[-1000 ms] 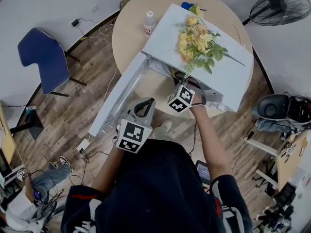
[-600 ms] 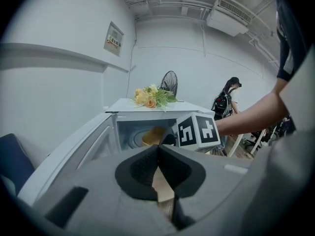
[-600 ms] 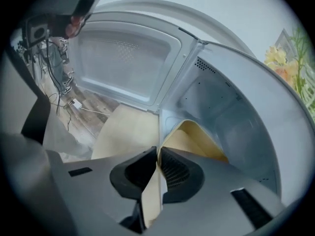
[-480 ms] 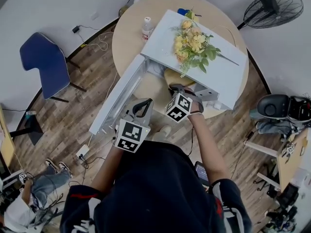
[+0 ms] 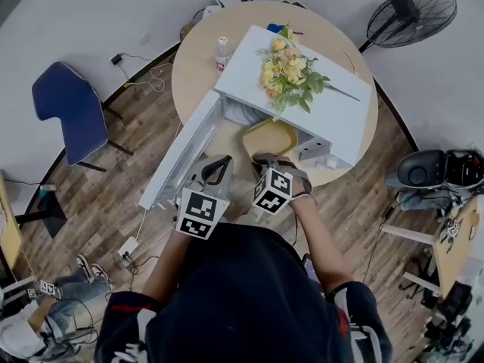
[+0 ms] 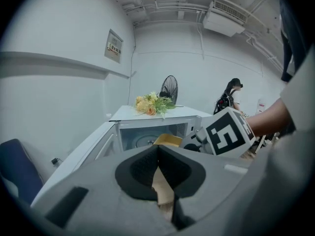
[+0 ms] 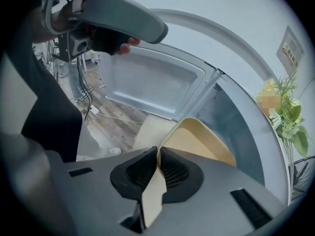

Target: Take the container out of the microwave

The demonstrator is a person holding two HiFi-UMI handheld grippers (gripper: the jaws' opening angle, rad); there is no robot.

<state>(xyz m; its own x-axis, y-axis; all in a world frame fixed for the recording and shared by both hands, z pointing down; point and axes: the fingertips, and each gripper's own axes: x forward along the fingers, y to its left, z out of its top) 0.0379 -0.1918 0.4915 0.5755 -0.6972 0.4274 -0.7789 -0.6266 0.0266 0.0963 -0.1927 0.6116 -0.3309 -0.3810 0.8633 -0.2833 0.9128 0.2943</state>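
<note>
The white microwave stands on the round table with its door swung open to the left. A yellow container is outside the cavity mouth, over the table's near part. My right gripper is shut on its near rim. Its jaws have just been closing with that rim between them. In the right gripper view the pads pinch the thin yellow wall. My left gripper hangs beside the open door, shut and empty. Its pads meet in the left gripper view.
Artificial flowers lie on the microwave's top. A small bottle stands on the table behind the door. A blue chair is at the left and a fan at the upper right. Cables cross the floor.
My right gripper has drawn back toward me with the yellow container, which has come out of the cavity. The left gripper has stayed beside the door, slightly higher.
</note>
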